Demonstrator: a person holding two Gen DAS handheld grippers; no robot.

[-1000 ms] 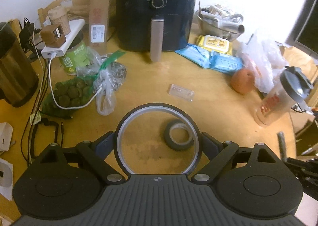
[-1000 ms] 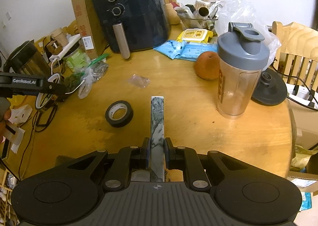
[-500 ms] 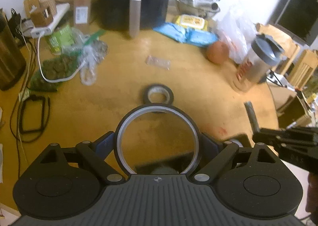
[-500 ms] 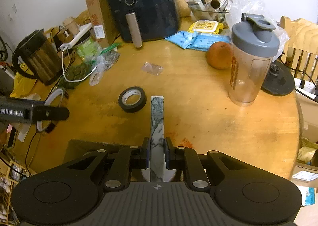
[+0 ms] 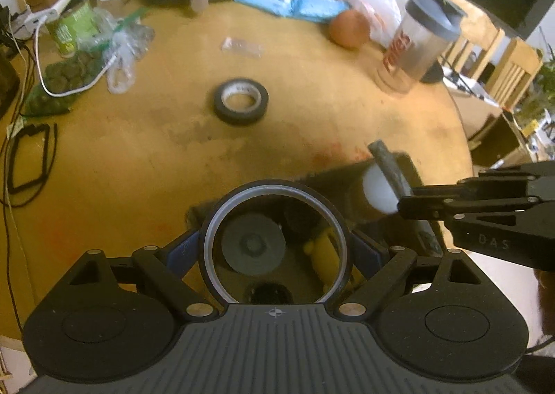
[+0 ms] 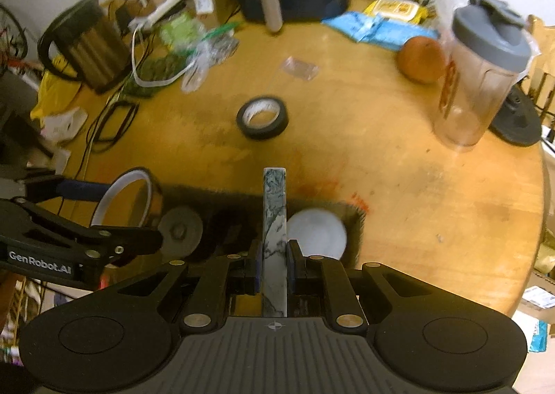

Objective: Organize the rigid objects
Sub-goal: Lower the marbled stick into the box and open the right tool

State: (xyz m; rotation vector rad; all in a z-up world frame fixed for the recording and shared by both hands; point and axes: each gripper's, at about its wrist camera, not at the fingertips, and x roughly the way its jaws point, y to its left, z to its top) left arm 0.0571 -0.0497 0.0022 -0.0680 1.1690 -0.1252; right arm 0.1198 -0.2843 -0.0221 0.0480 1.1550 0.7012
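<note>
Left-wrist view first: the left gripper (image 5: 274, 248) is clamped on a clear round ring with a pale rim (image 5: 274, 243), its pads pressing the ring's two sides; a second ago the ring hung over bare tabletop with the black roll of tape (image 5: 241, 101) showing through it, and now it hangs over a dark open box (image 5: 406, 165) at the near edge of the round wooden table (image 5: 138, 151); through the ring I can see a grey disc (image 5: 253, 243) and something yellow (image 5: 324, 251) lying in the box; the tape roll now sits well beyond the ring, out on the table; the right gripper (image 5: 402, 193) has come in from the right, carrying a grey marbled bar (image 5: 388, 165) over a white round piece (image 5: 376, 189) in the box; the black air fryer has slid almost out of the top of the picture.

Right-wrist view: the right gripper (image 6: 274, 265) is closed tight on the grey marbled bar (image 6: 274, 210), which stands out straight ahead between the pads; a second ago the bar was over open table near the tape, and now it lies over the dark box (image 6: 353, 220), beside the white round piece (image 6: 317, 232); the left gripper (image 6: 114, 217) with its ring (image 6: 121, 198) is at the left, above the box's other end, close to the grey disc (image 6: 182, 227); the clear shaker bottle with a grey lid (image 6: 482, 71) stands well apart on the right.
</note>
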